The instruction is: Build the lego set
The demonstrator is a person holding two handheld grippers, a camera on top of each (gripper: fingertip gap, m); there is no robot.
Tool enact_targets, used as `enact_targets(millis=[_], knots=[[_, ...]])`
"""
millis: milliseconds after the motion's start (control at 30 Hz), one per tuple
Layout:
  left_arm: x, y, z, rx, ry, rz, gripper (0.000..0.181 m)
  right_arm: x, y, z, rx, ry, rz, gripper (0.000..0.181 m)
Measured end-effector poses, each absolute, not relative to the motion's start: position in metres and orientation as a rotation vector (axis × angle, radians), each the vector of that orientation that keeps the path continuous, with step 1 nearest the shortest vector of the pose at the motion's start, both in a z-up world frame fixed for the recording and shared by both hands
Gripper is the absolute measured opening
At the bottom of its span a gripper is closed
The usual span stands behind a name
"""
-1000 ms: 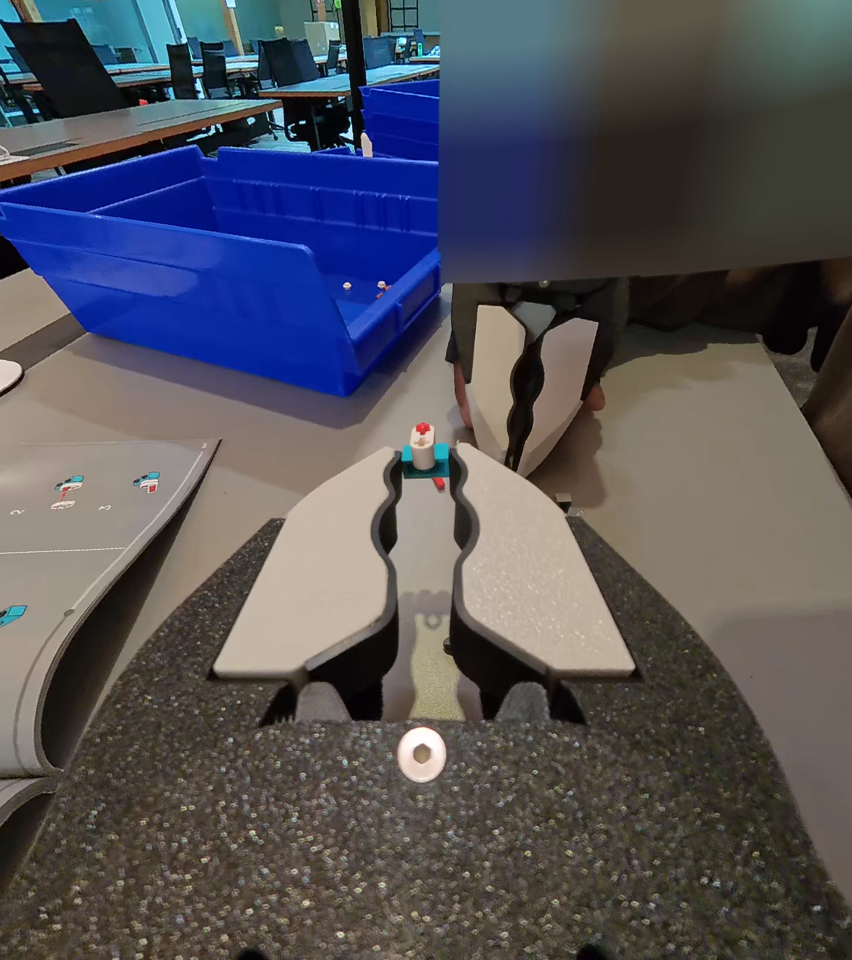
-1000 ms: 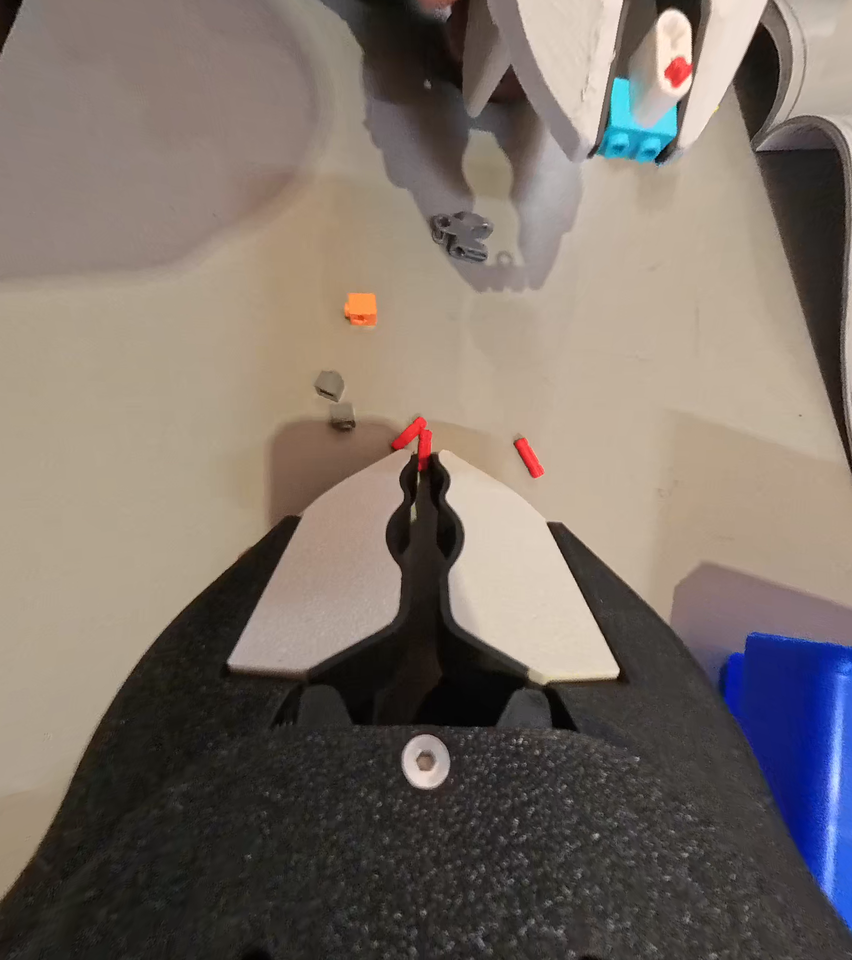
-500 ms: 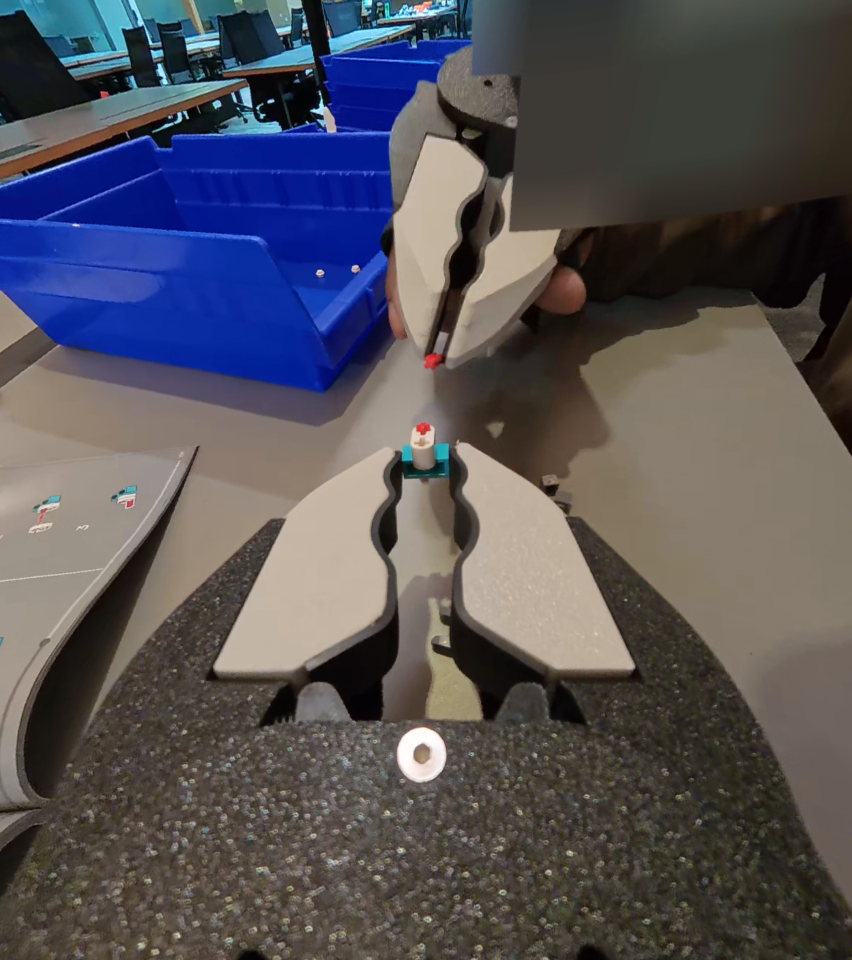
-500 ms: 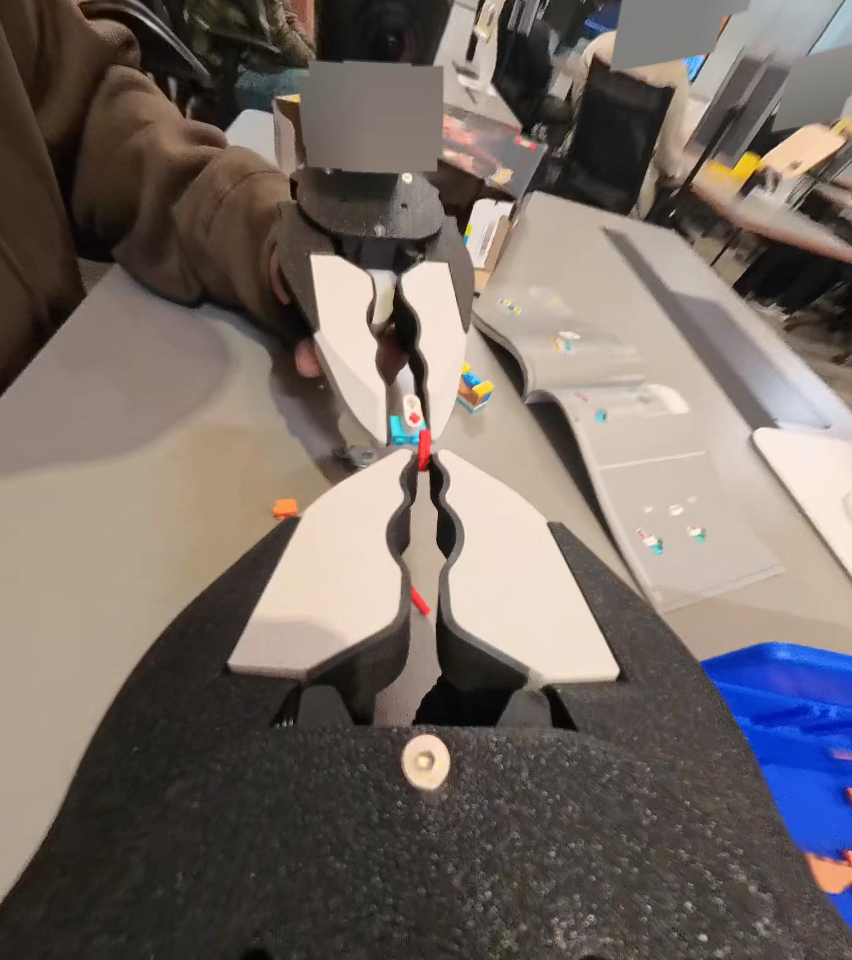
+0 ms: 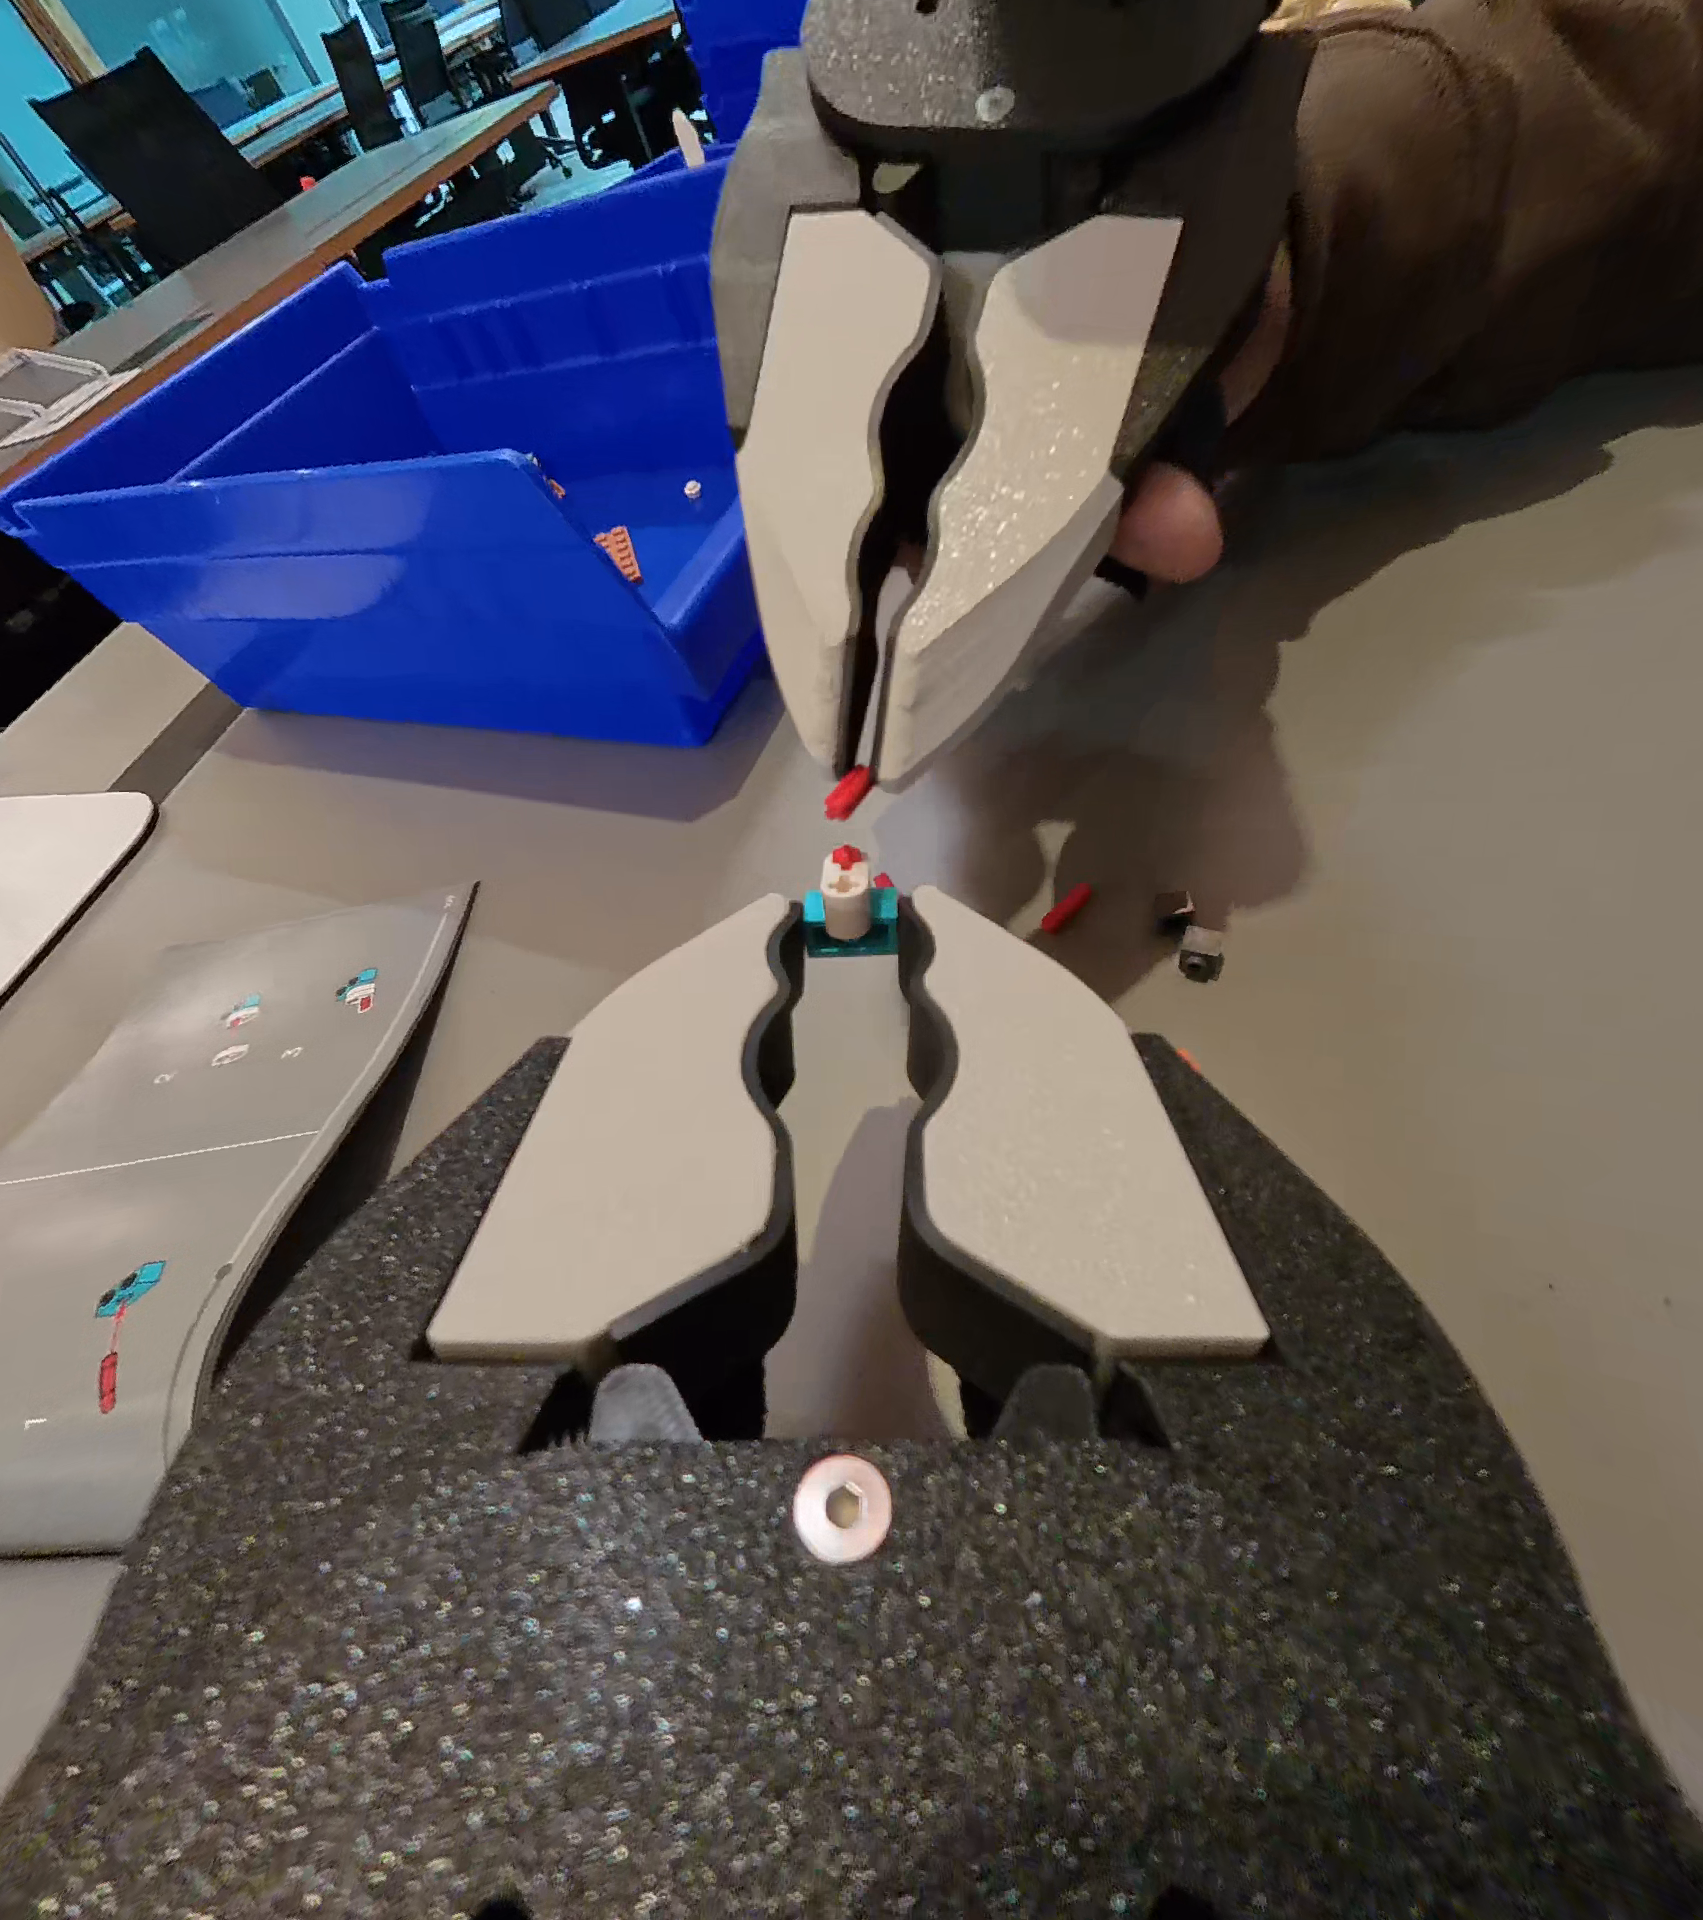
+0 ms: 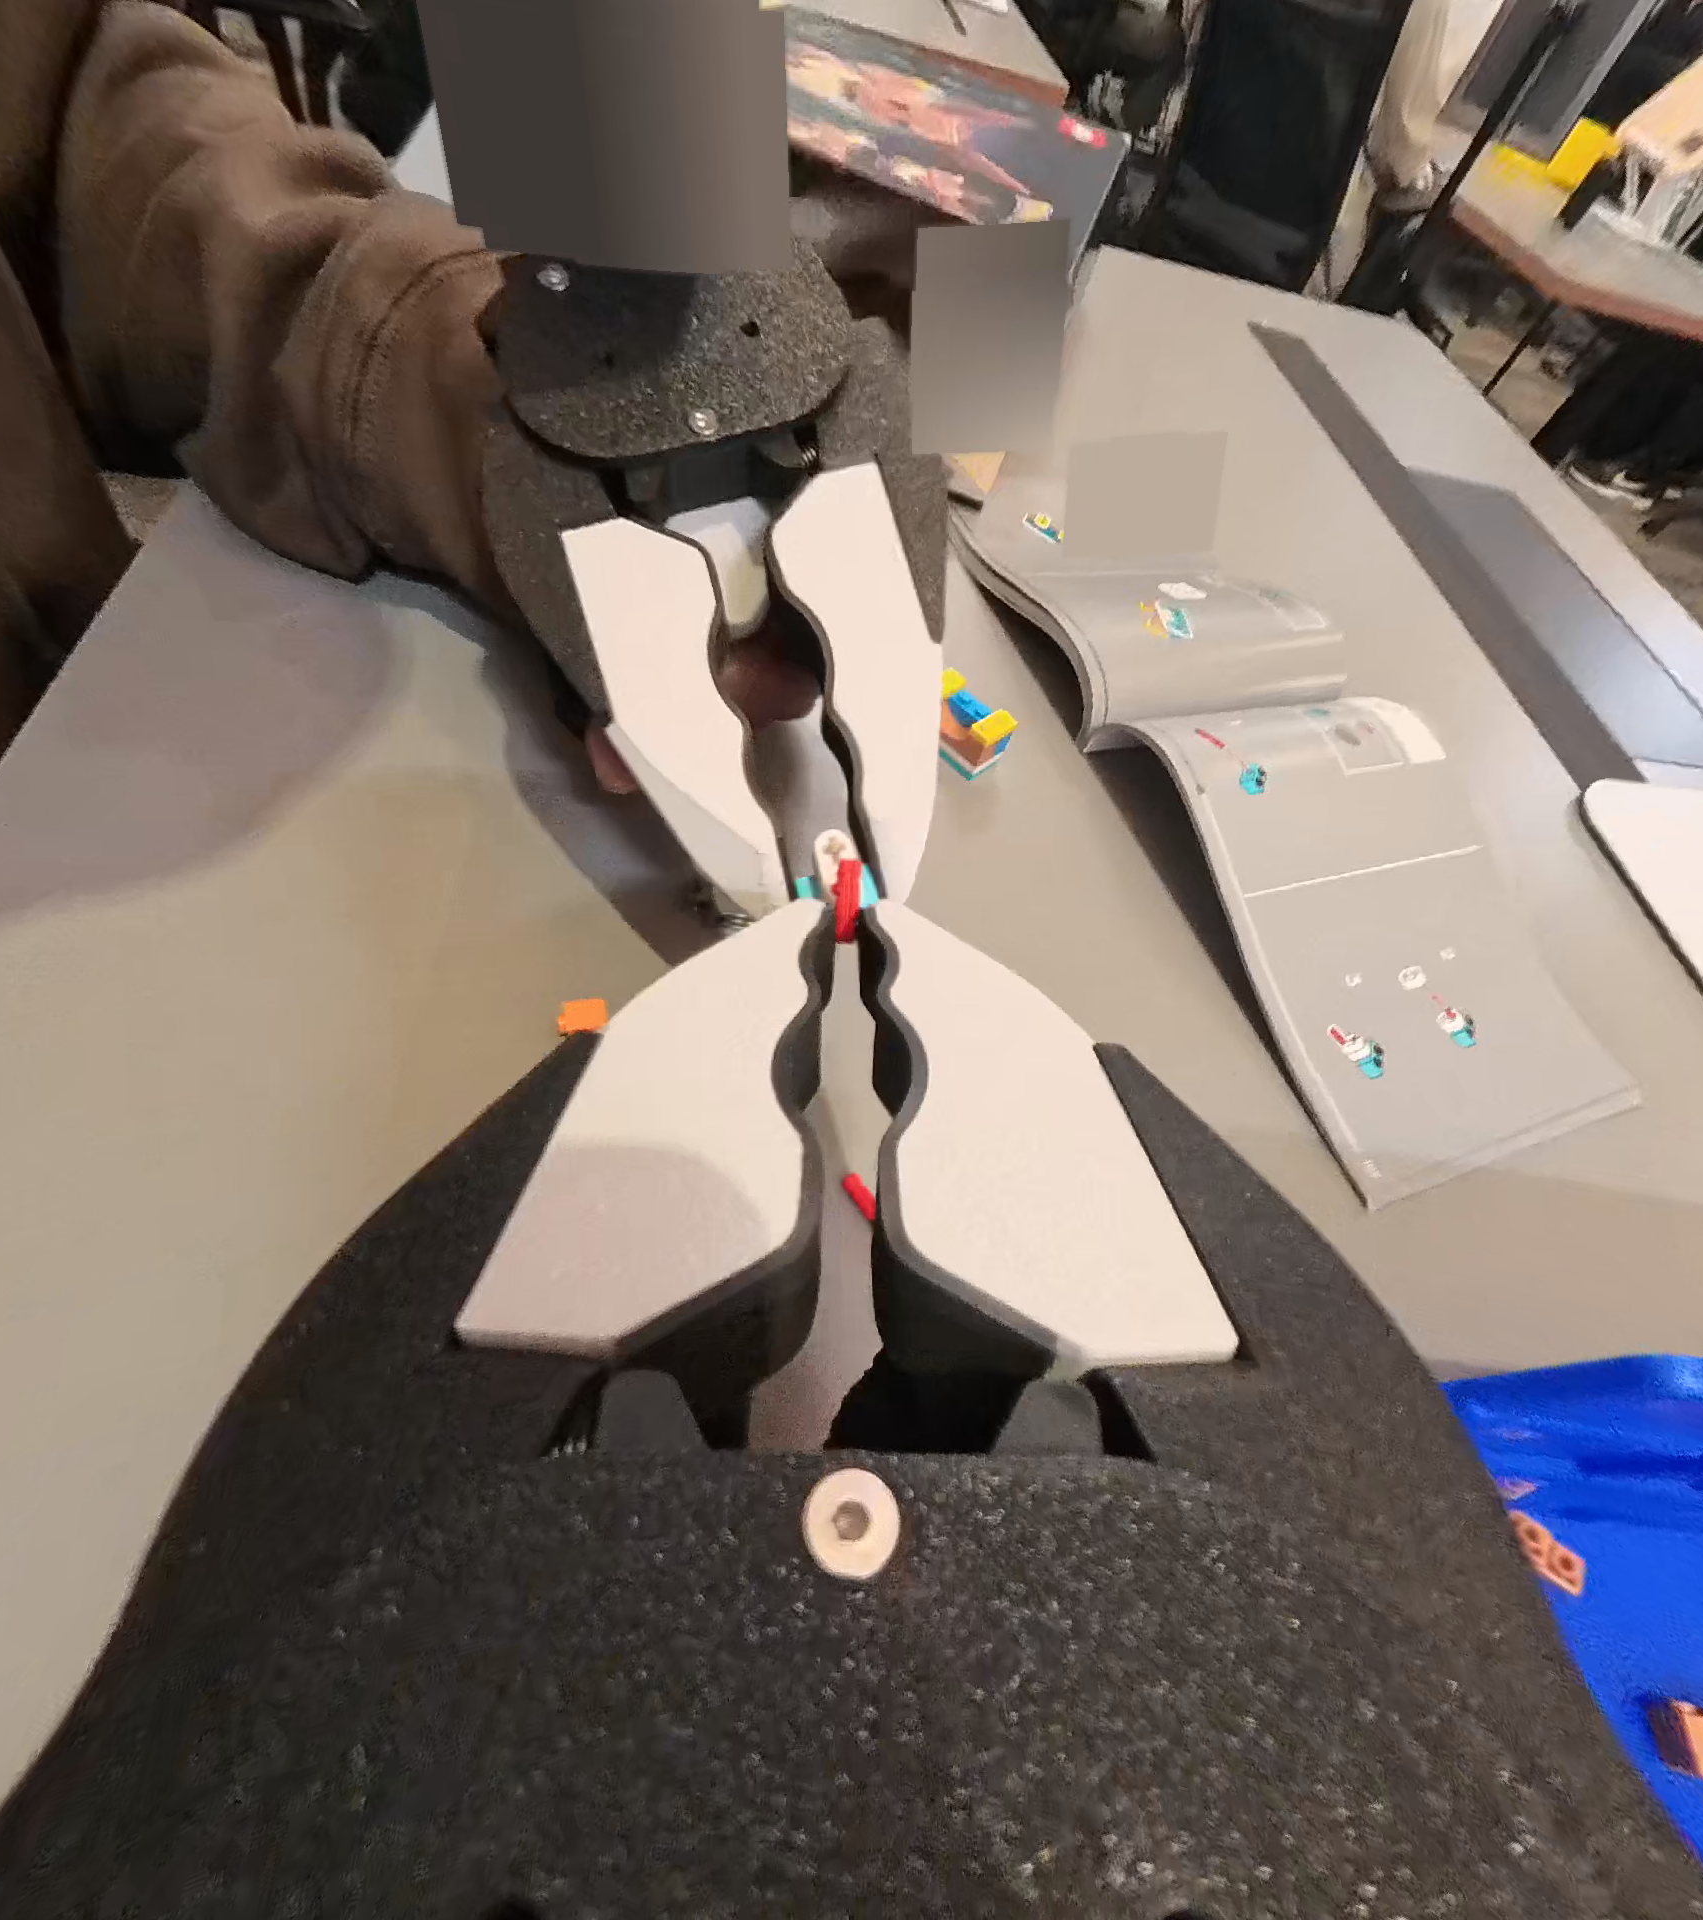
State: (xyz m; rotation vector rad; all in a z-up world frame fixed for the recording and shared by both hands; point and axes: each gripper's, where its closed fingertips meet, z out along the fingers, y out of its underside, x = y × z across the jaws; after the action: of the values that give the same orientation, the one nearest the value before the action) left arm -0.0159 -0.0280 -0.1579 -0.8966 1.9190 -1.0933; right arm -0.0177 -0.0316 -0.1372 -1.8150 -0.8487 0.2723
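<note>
My left gripper [image 5: 849,914] is shut on a small teal brick assembly [image 5: 849,925] with a white cylinder and a red tip on top. It also shows in the right wrist view [image 6: 831,873], held by the far gripper. My right gripper [image 6: 844,920] is shut on a red pin [image 6: 845,914], tip to tip with the assembly. In the left wrist view the right gripper [image 5: 862,774] hangs just above the assembly, with the red pin [image 5: 847,793] poking from its tips.
A blue bin [image 5: 390,582] with orange pieces stands at the back left. An open instruction booklet [image 5: 151,1164] lies left. A loose red pin [image 5: 1065,907] and small grey pieces [image 5: 1198,961] lie on the table. A small colourful build [image 6: 972,732] stands by the booklet [image 6: 1346,883]. My left and right fingertips are right by each other.
The right gripper lifted a red pin off the table and brought it over to the left gripper's assembly. The left gripper kept its hold and turned slightly.
</note>
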Motion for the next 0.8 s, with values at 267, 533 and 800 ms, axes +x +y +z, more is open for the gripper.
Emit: enact_targets(millis=[267, 533, 800], knots=[[-0.014, -0.022, -0.164, -0.911, 1.930, -0.989, 0.017, -0.019, -0.031, -0.145, -1.957, -0.877, 0.256, 0.004], [-0.013, -0.017, -0.174, -0.836, 1.964, -0.744, 0.017, -0.019, -0.025, -0.149, -2.192, -0.852, 0.322, 0.004], [-0.014, -0.013, -0.176, -0.843, 1.975, -0.709, 0.017, -0.027, -0.022, -0.159, -2.406, -0.912, 0.371, 0.004]])
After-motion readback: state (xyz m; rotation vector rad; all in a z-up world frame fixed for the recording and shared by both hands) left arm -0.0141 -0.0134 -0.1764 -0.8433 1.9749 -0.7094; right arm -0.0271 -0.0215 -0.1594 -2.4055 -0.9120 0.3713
